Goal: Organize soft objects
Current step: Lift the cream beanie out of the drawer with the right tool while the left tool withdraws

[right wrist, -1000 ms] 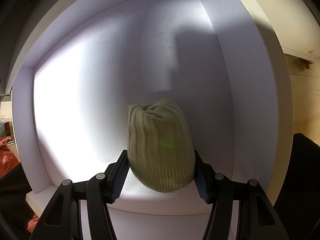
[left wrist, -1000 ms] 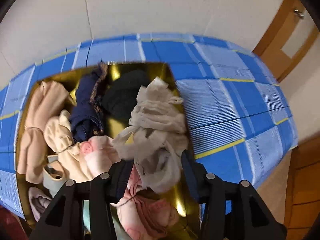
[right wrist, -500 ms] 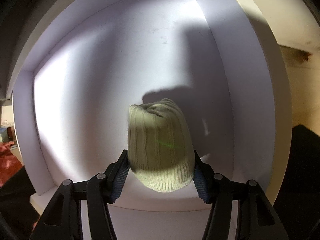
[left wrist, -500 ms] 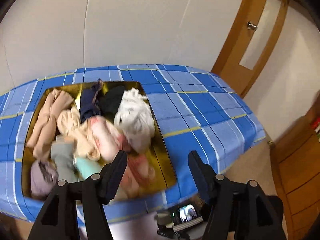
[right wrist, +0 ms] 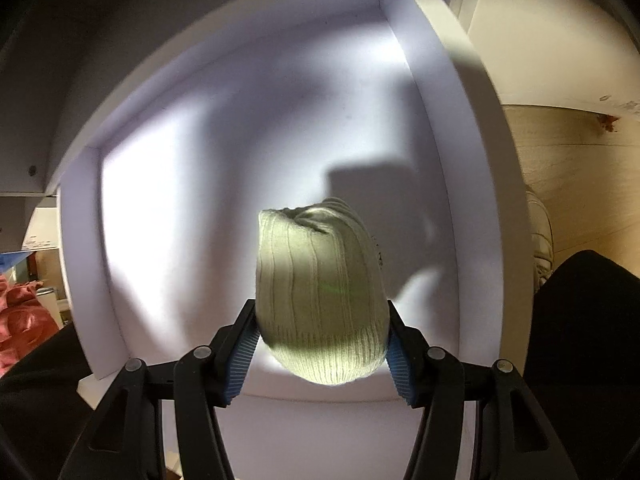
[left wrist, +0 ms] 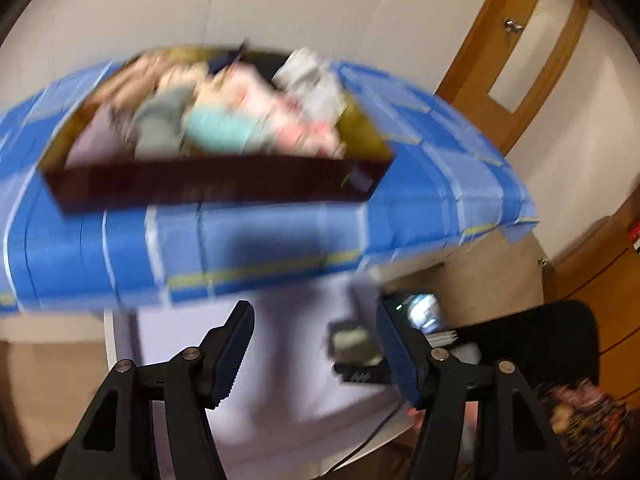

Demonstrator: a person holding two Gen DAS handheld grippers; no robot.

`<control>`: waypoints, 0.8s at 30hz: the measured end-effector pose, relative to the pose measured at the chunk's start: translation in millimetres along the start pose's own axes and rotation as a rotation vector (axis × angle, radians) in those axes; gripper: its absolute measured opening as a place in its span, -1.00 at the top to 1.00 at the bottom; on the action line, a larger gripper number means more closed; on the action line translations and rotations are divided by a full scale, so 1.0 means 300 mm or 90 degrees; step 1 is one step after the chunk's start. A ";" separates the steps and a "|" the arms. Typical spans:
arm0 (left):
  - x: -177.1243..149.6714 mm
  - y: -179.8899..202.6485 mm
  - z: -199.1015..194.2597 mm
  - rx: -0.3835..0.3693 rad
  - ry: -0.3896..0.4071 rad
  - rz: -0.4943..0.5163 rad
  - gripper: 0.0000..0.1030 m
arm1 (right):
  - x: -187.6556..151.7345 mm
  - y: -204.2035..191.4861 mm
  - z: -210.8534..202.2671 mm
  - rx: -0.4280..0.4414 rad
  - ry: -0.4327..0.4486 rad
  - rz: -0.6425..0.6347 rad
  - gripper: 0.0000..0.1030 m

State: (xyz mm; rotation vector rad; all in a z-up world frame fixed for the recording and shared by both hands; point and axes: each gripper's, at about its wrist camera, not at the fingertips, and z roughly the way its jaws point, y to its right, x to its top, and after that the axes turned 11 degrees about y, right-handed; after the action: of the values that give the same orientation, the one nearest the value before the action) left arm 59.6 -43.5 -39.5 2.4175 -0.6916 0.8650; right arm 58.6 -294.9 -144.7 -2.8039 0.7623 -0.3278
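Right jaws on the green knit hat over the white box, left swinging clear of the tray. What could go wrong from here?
1. The pale green ribbed knit hat is pinched only near its brim by the right gripper; soft knit may slip out.
2. The white open box has a near rim the dangling hat might snag on.
3. The left gripper view is motion-blurred, jaws empty; it may clip the blue checked tablecloth.

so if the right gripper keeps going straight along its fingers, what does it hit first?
The right gripper is shut on a pale green ribbed knit hat; past it, probably the floor of the white box compartment. Depth is unclear.
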 end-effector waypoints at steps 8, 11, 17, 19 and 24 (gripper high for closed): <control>-0.153 -0.161 0.084 0.070 -0.045 -0.039 -0.24 | -0.008 0.012 -0.137 0.042 0.032 -0.007 -0.15; -0.174 -0.209 0.092 0.075 -0.048 -0.073 -0.24 | -0.016 0.014 -0.194 0.063 0.045 -0.009 -0.15; -0.198 -0.269 0.094 0.099 -0.045 -0.124 -0.24 | -0.041 0.011 -0.311 0.089 0.065 -0.025 -0.15; -0.205 -0.288 0.092 0.110 -0.048 -0.137 -0.24 | -0.047 0.006 -0.367 0.098 0.075 -0.038 -0.15; -0.219 -0.328 0.076 0.126 -0.052 -0.166 -0.24 | -0.058 -0.043 -0.524 0.125 0.103 -0.084 -0.15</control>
State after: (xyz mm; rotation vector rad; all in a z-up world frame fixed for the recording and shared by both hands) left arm 84.1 37.2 -125.6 2.6559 -0.3190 0.7617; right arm 7.7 -298.5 5.7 -2.6693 0.5425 -0.6228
